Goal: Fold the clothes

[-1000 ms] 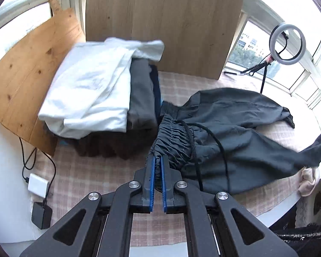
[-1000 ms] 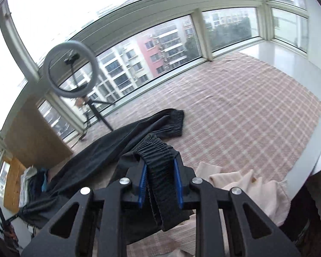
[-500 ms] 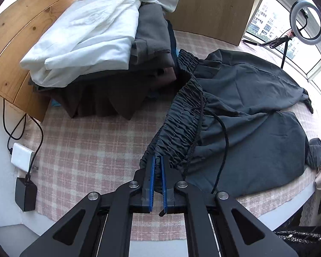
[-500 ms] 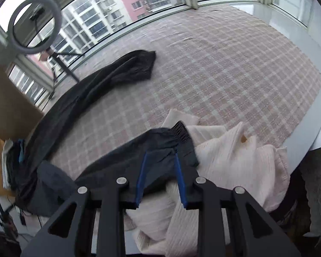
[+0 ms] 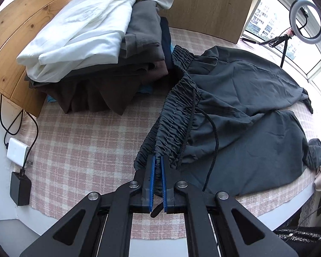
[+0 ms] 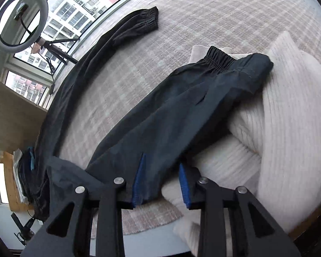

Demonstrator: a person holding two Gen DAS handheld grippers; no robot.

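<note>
Dark grey trousers [image 5: 241,111] lie spread on the checked cloth, their gathered waistband [image 5: 177,115] running toward me. My left gripper [image 5: 158,158] is shut on the near end of that waistband, low over the cloth. In the right wrist view, one trouser leg [image 6: 182,98] lies over a cream knitted garment [image 6: 289,115], its elastic cuff [image 6: 218,57] at the far end. My right gripper [image 6: 162,160] has its jaws apart and closing, with the leg fabric between the blue pads. The other leg's cuff [image 6: 147,19] lies far off by the window.
A stack of folded clothes [image 5: 100,42], white on top, stands at the back left against wooden boards [image 5: 8,34]. A ring light [image 5: 307,19] on a tripod is by the window. A charger and cable [image 5: 19,184] sit at the left edge of the table.
Both grippers have come down to the table. The right one let go of the cuff, and the leg now lies on the cream knit. The left one kept hold of the waistband.
</note>
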